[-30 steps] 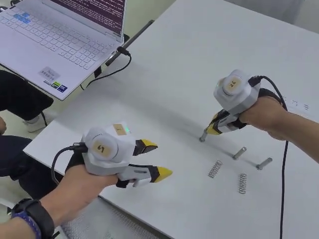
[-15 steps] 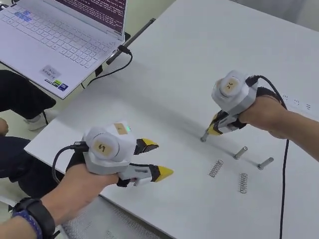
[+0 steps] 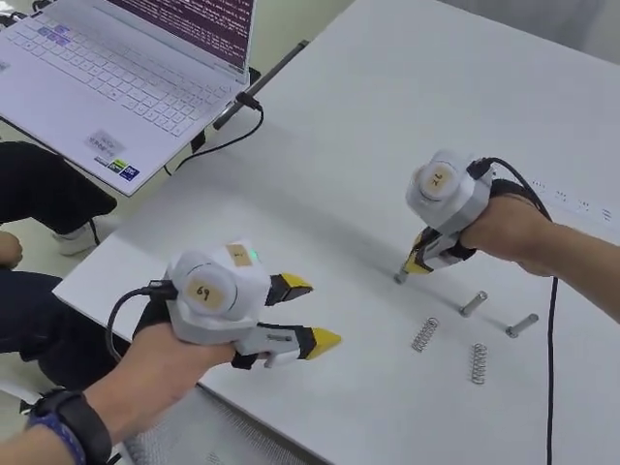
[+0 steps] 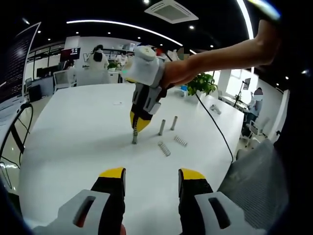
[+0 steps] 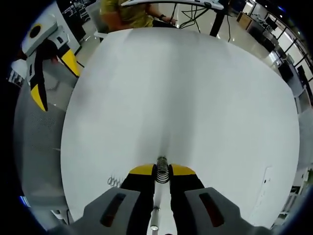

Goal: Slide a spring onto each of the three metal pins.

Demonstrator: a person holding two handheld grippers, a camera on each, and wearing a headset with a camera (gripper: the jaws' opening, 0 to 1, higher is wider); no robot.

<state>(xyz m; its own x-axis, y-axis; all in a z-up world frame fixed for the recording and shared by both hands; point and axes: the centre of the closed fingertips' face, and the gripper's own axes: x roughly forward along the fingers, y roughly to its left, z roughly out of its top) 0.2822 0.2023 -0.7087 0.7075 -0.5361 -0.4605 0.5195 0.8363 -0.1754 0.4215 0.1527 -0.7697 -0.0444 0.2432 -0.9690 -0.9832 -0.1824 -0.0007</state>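
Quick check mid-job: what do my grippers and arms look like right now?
Both the left gripper and right gripper: white bodies with round tan stickers, black fingers tipped yellow, a black cable trailing from each. Forearms bare; a dark wristband with a purple-blue edge on the left wrist.

Place: open-plan office or lab.
Ceiling: strip lights [image 4: 122,24] and a vent [image 4: 171,11], top of the left gripper view.
Furnishings: white tabletop [image 3: 407,87]; laptop [image 3: 126,77], upper left of the head view; potted plant [image 4: 201,84].

smooth matt white table [image 3: 387,116], dull grey metal pins [image 3: 473,303], each spring [image 3: 424,334] shiny wire.
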